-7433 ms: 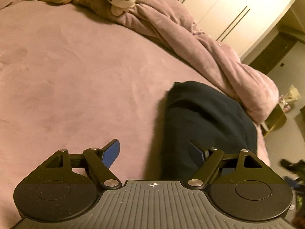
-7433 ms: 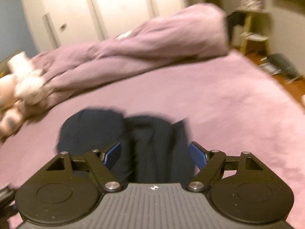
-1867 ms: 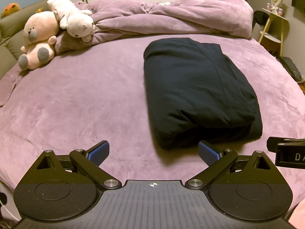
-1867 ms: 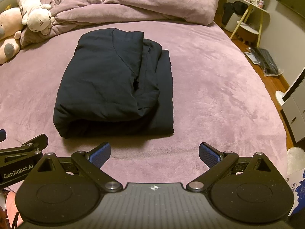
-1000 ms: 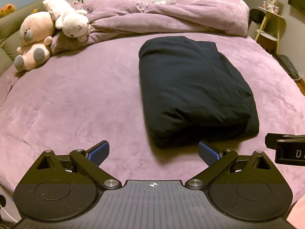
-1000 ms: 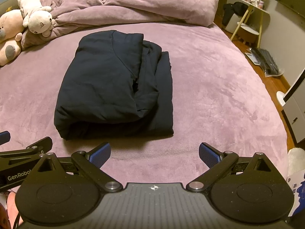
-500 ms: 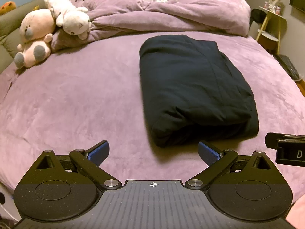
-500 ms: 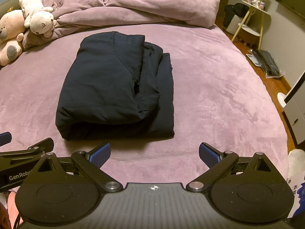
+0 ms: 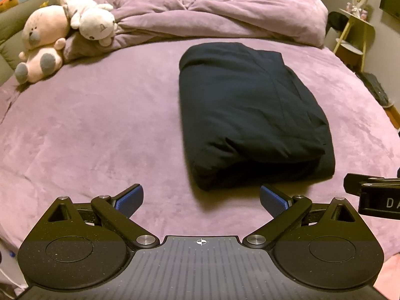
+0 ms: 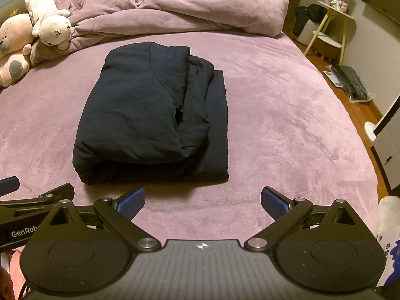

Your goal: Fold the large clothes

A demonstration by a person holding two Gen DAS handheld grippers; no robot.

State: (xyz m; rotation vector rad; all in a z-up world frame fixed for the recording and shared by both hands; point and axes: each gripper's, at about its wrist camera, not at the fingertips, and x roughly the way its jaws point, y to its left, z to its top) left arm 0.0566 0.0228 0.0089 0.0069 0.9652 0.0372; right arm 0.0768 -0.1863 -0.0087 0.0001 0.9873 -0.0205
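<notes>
With both tools held back at the near edge of the bed, neither one touches cloth: the left gripper [image 9: 202, 197] has its blue pads spread wide over bare purple cover, and the right gripper [image 10: 203, 201] stands just as wide, empty too. Each sees the other at the side of its view, so they sit close together, level with one another.

Just beyond the fingertips lies the dark garment [image 10: 152, 115], a thick navy bundle resting flat in the middle of the bed [image 10: 287, 115]. It is already folded into a compact rectangle. From the right wrist view the layers are staggered along its right side, where lower layers stick out past the top one, and the near end bulges open a little.

I judge the folding to be essentially finished, with the step in hand being a check or a retreat. If anything remains, it would be a light tidy: squaring the stepped right edge or pressing the puffed near end flat, which calls for a low, shallow pinch at the hem without dragging the whole stack.

There is open cover on every side of the bundle, widest to its left. Farther off, the crumpled duvet [image 9: 225, 17] runs across the head of the bed, with two plush toys [image 9: 62, 30] at the far left, well apart from the garment. The bed's right edge drops to wooden floor [image 10: 355, 110], where a side table [image 10: 330, 25] stands.
</notes>
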